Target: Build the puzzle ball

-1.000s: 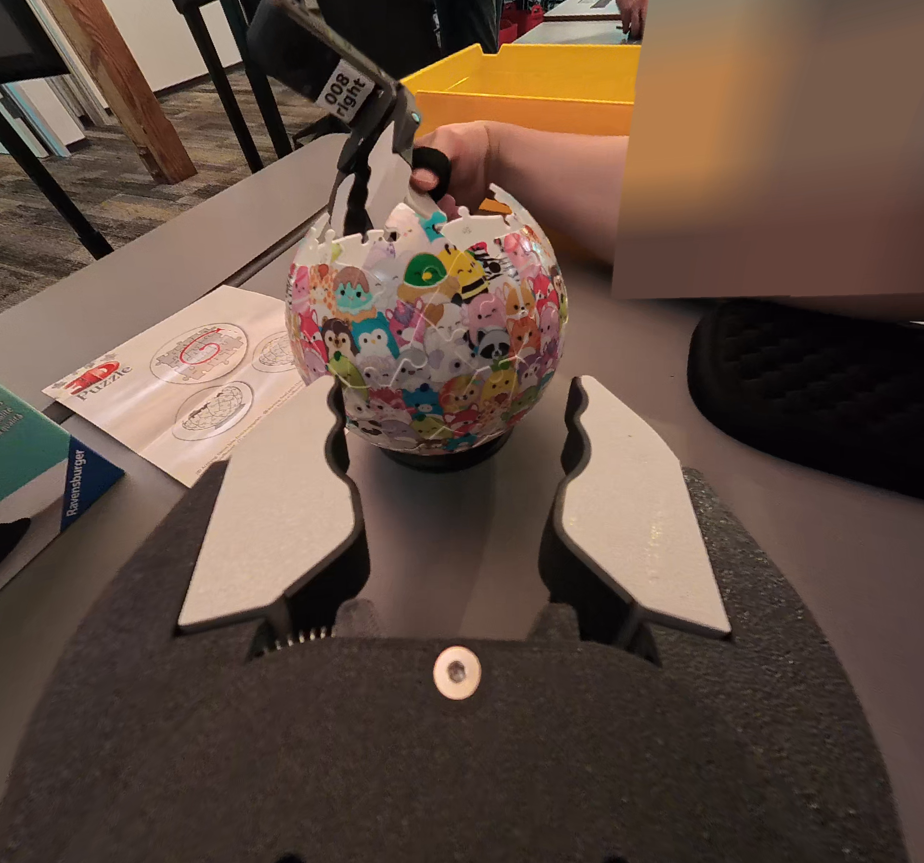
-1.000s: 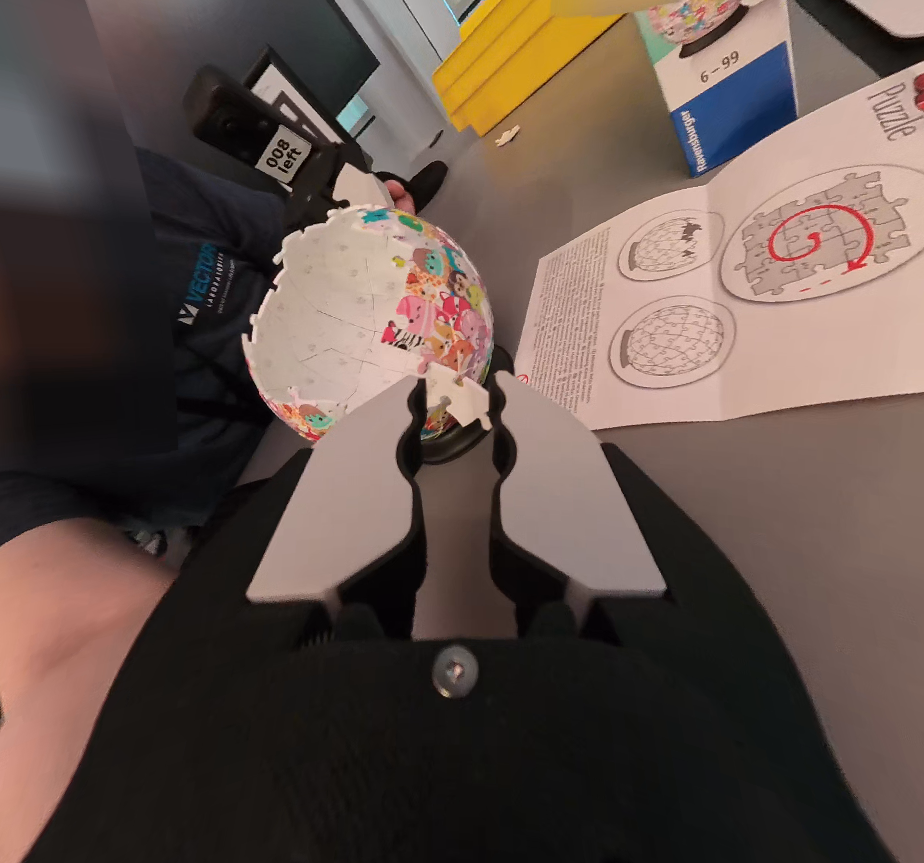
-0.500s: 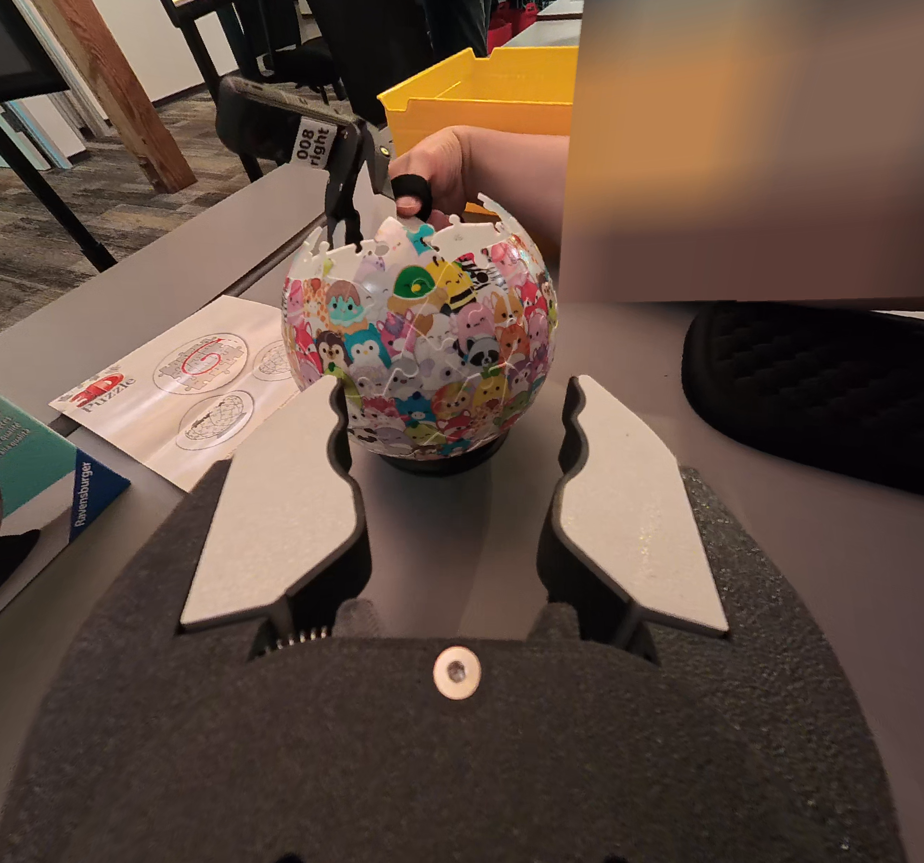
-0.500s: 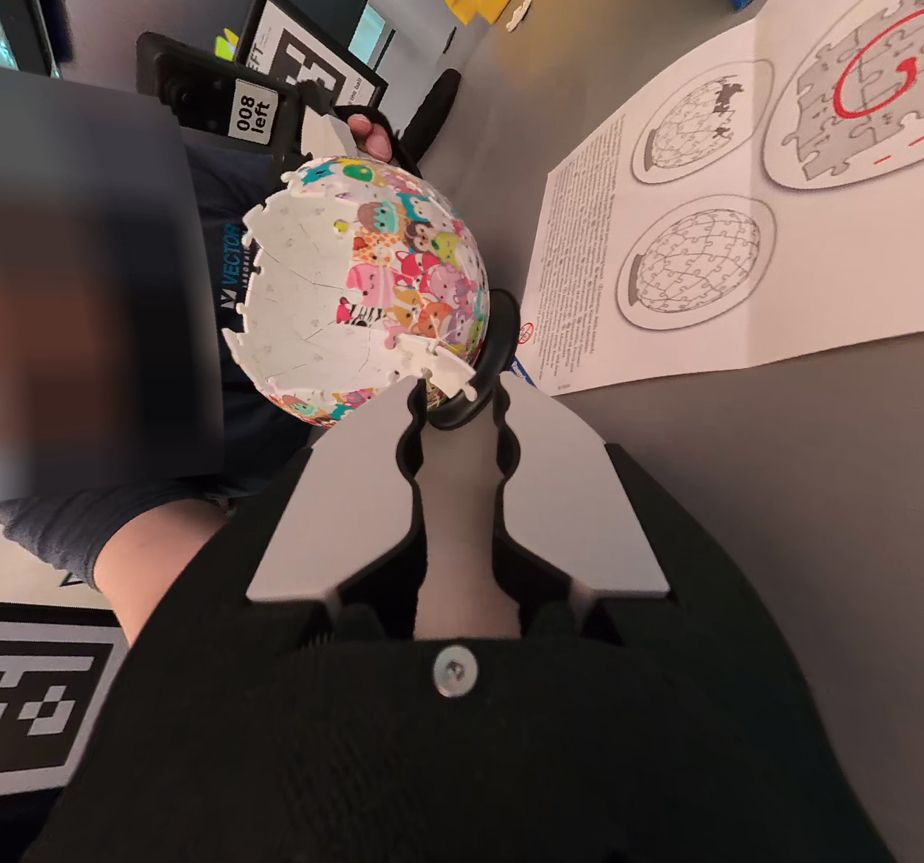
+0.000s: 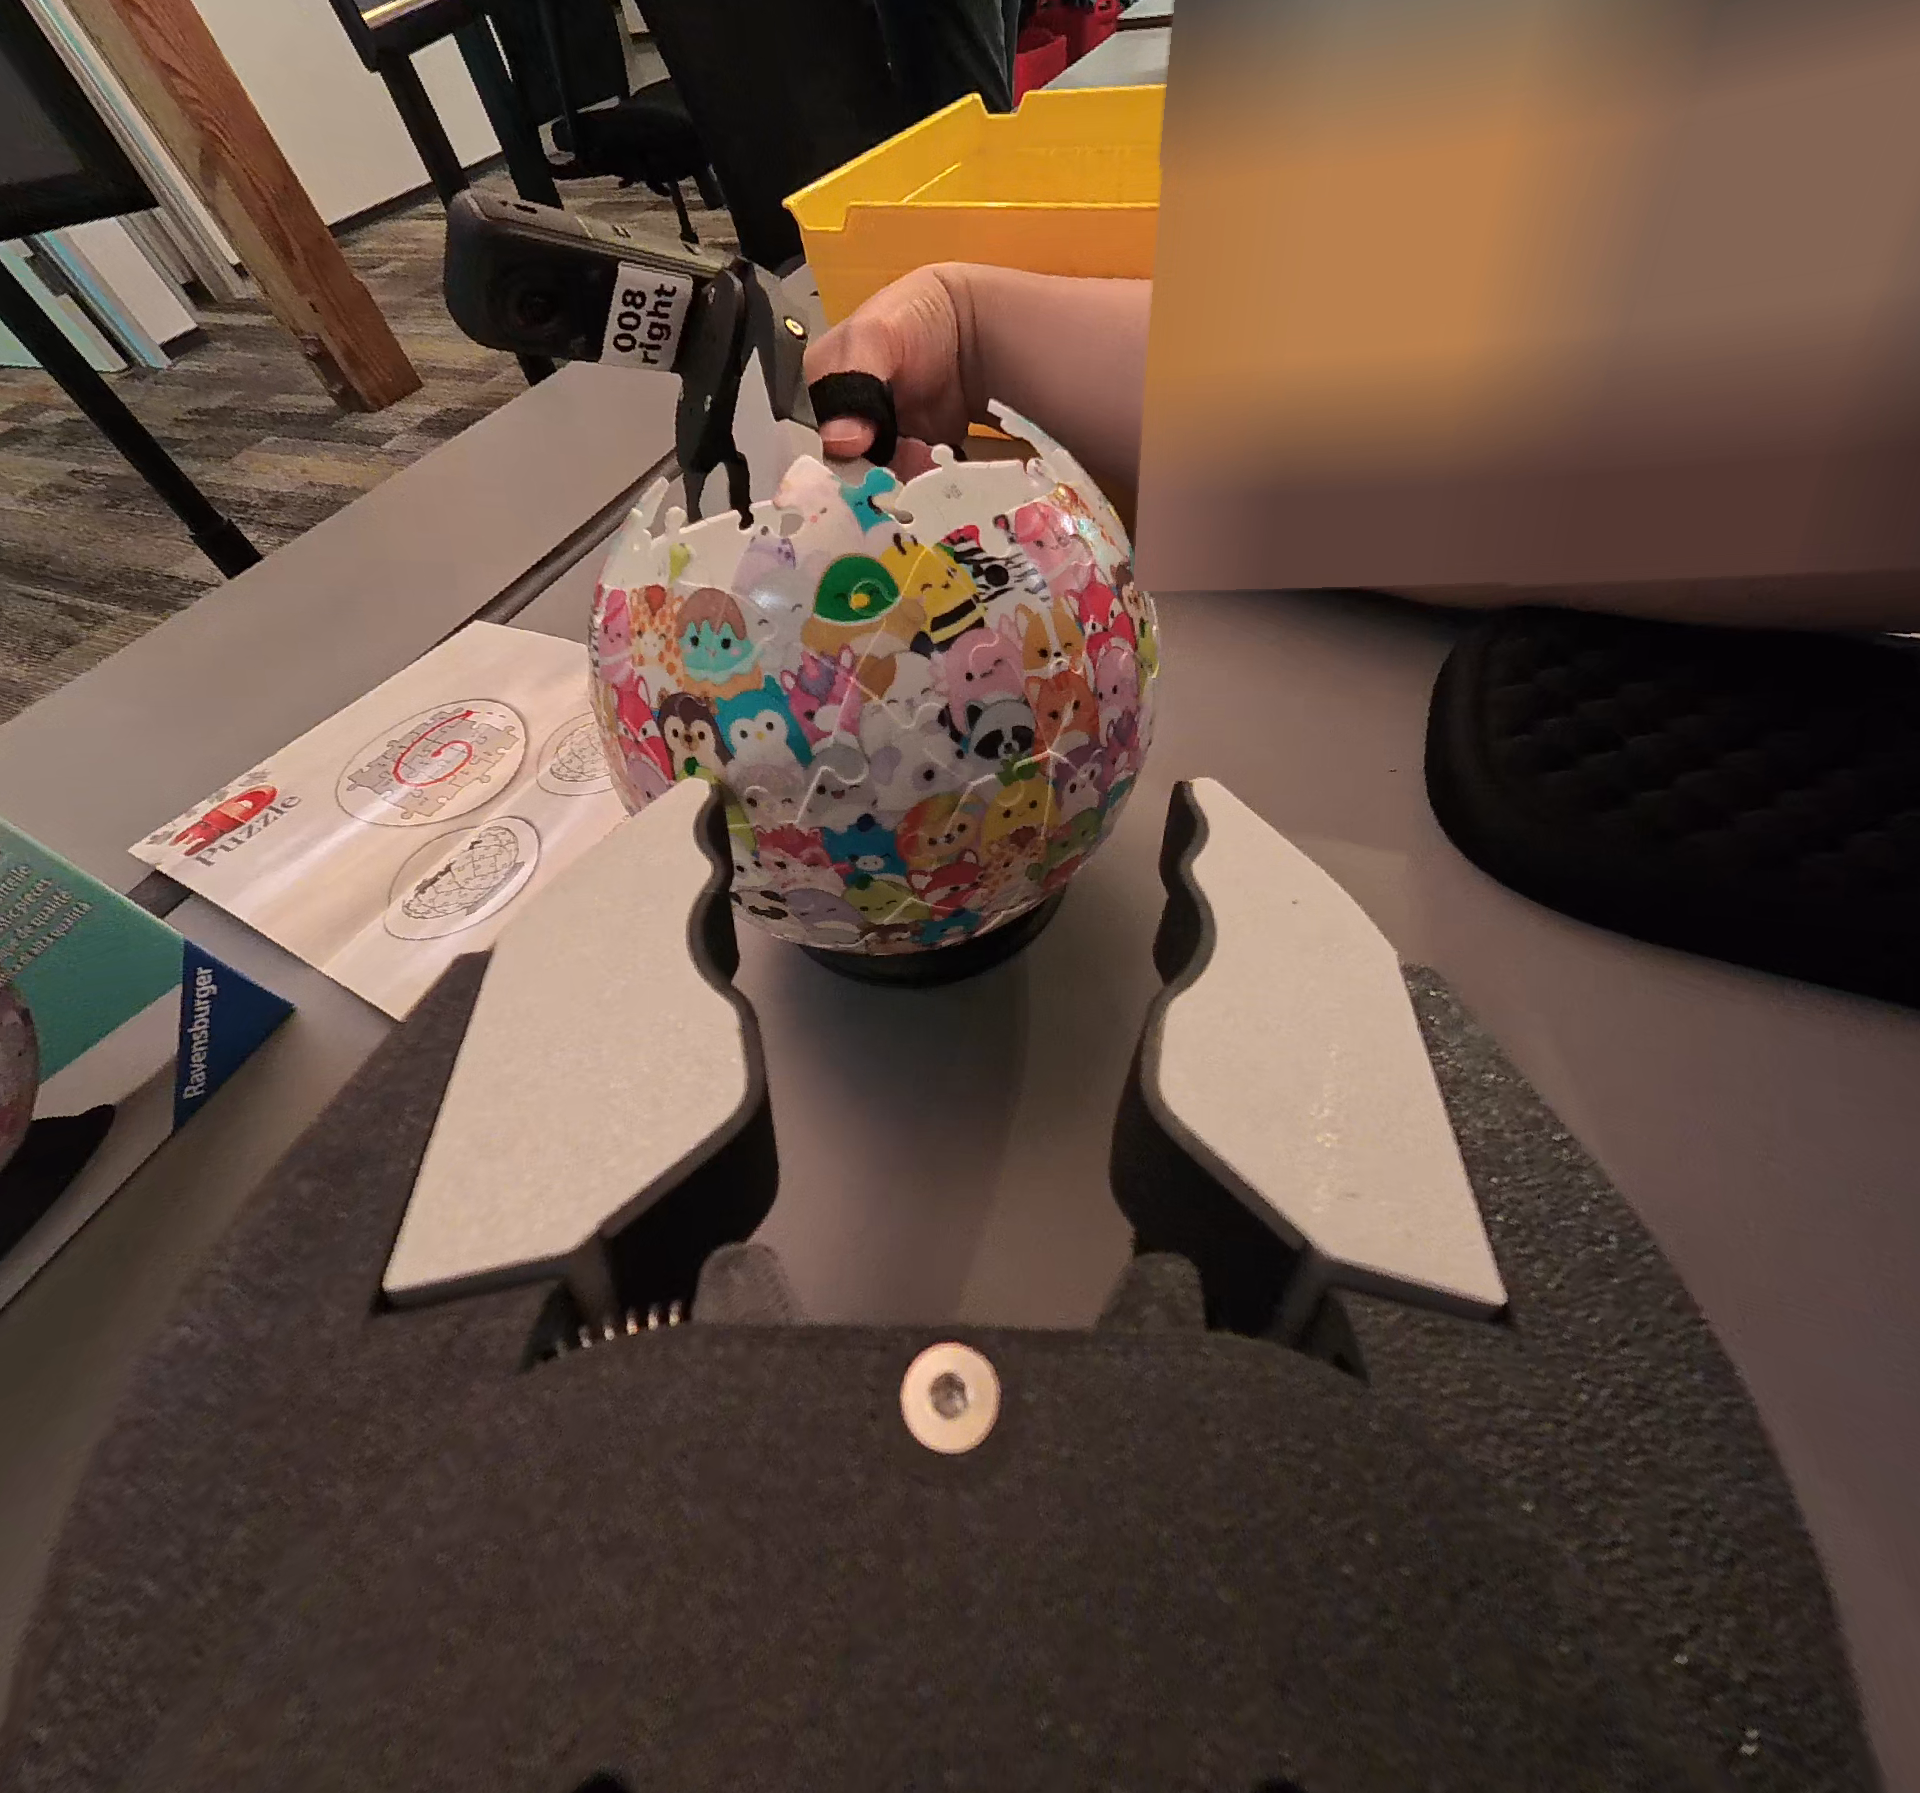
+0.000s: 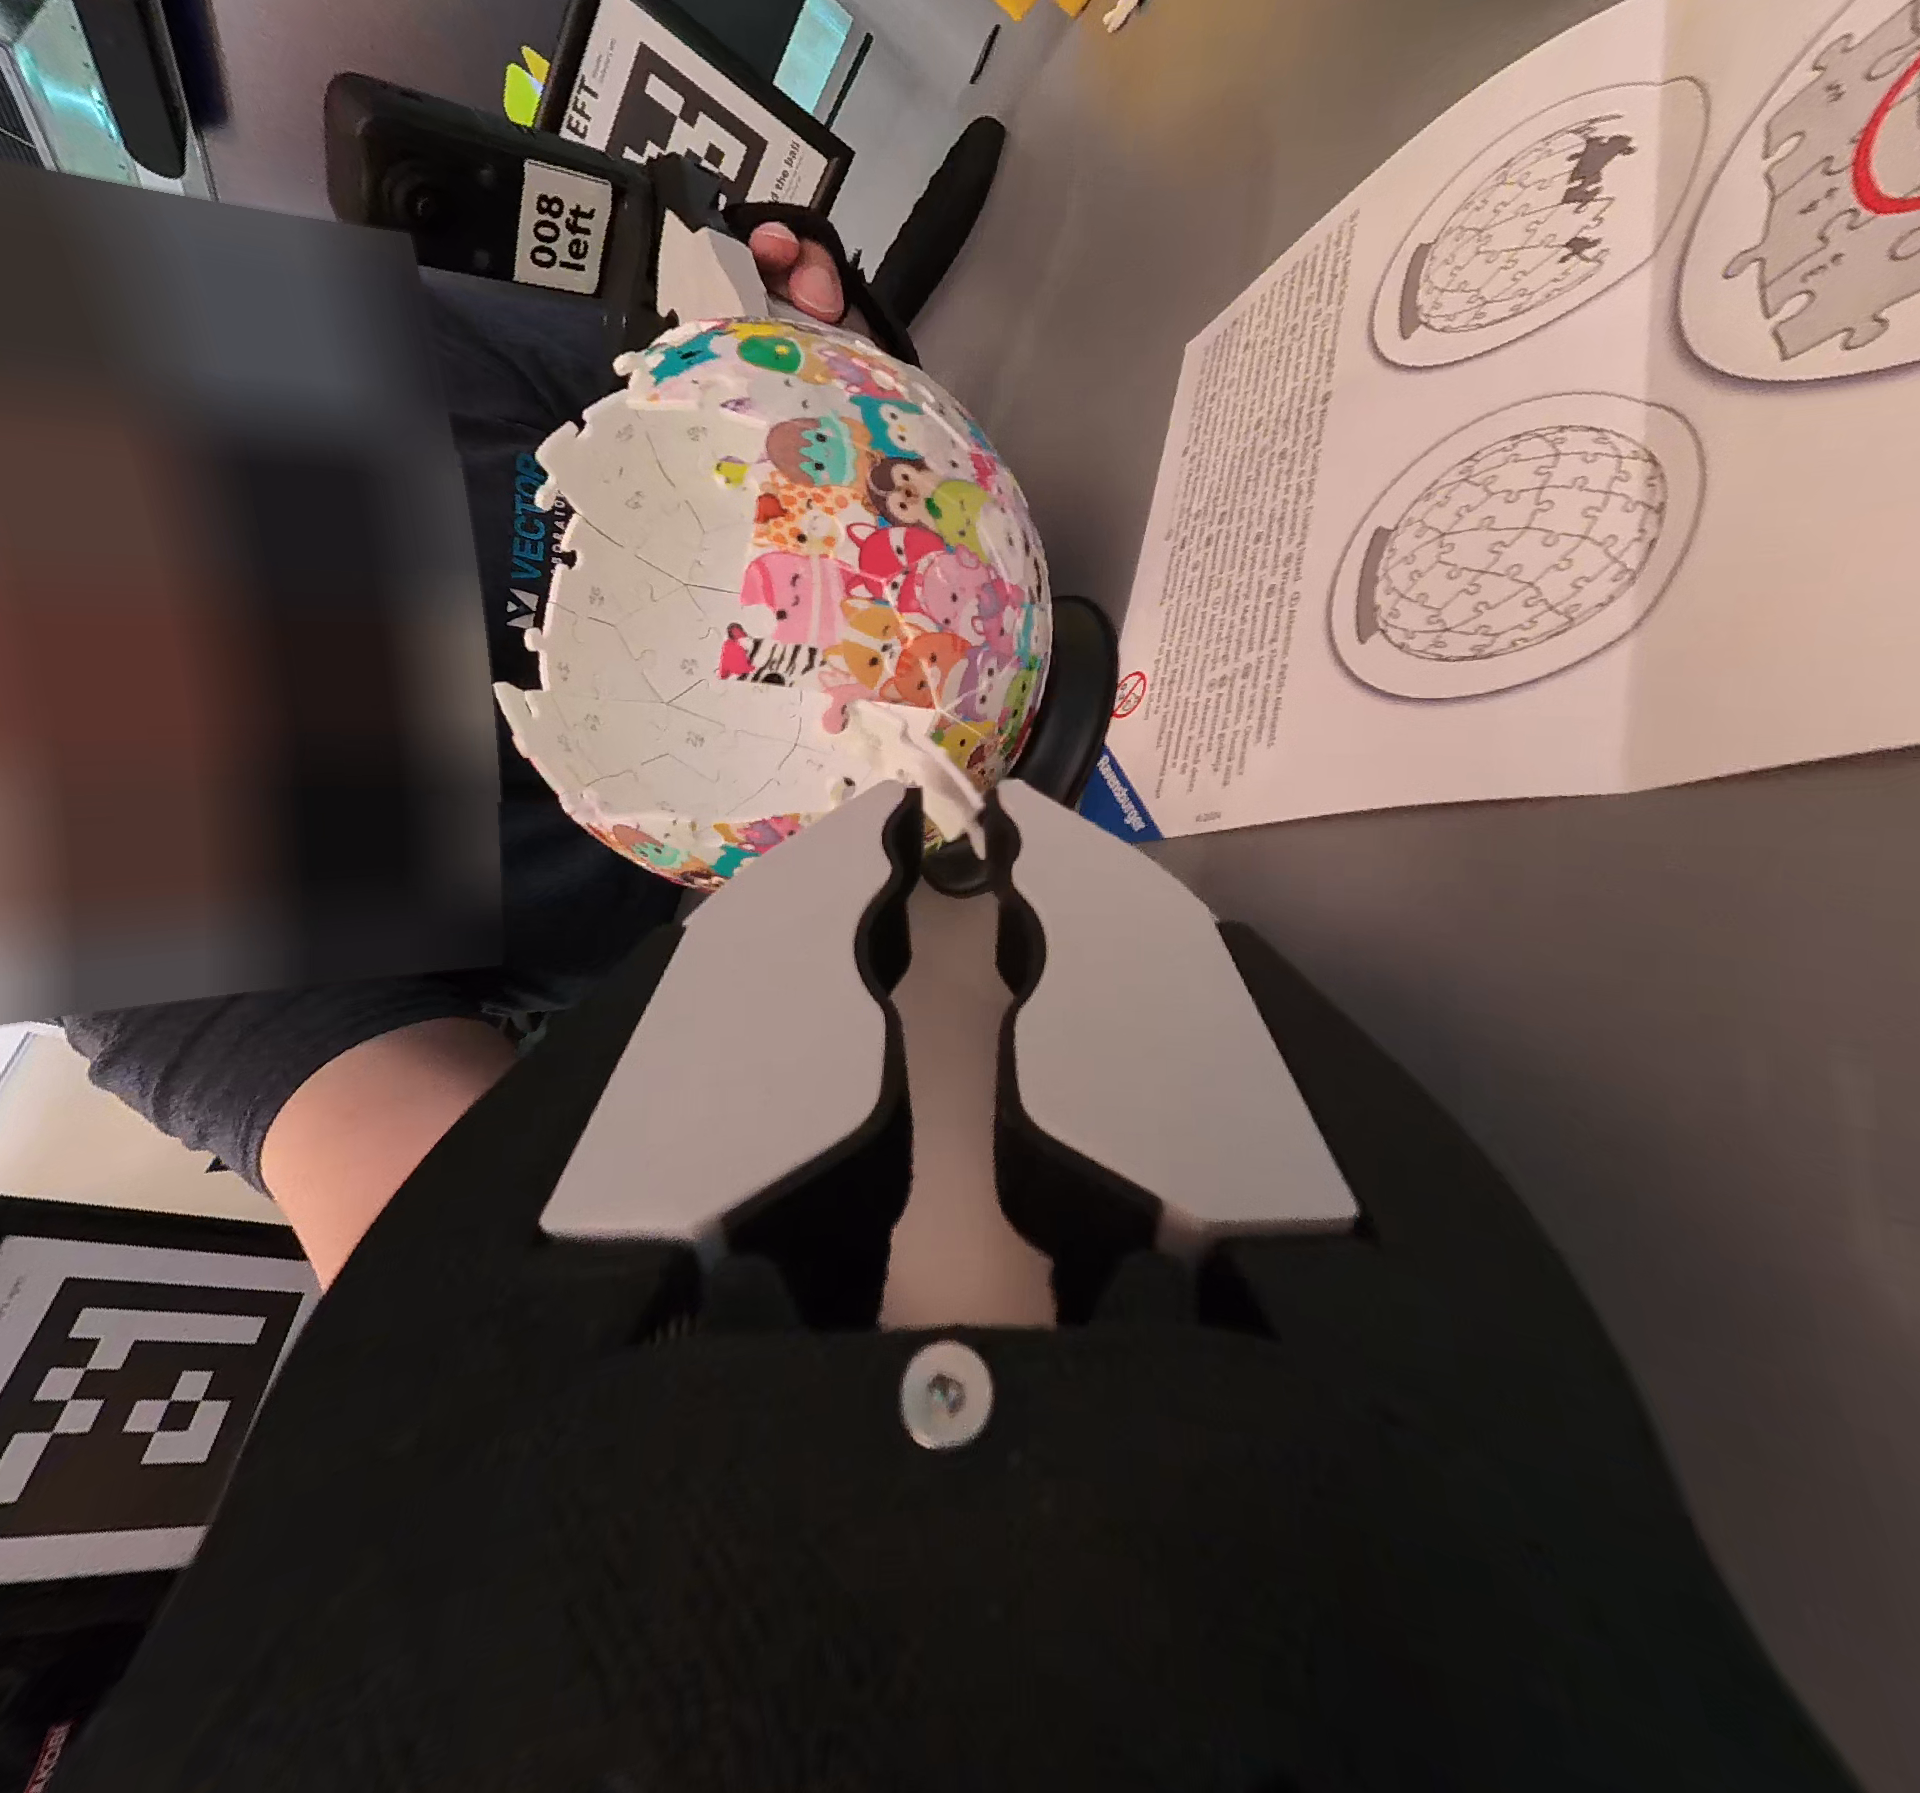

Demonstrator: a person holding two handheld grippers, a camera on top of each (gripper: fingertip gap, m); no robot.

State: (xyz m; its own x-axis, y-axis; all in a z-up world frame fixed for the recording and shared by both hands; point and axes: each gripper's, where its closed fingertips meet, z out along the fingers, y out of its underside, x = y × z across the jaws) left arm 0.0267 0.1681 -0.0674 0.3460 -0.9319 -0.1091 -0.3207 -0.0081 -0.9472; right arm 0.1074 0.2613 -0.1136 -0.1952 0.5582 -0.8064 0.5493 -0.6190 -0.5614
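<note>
Here the puzzle ball is sitting on its black stand on the grey table, its lower shell showing bright cartoon animals and its top lying open with a jagged white rim. The left gripper is hovering low just in front of the ball, fingers spread wide apart and gripping nothing. The right gripper is reaching down at the open rim, fingers pinching a white puzzle piece against the edge. A folded instruction sheet is lying beside the ball.
</note>
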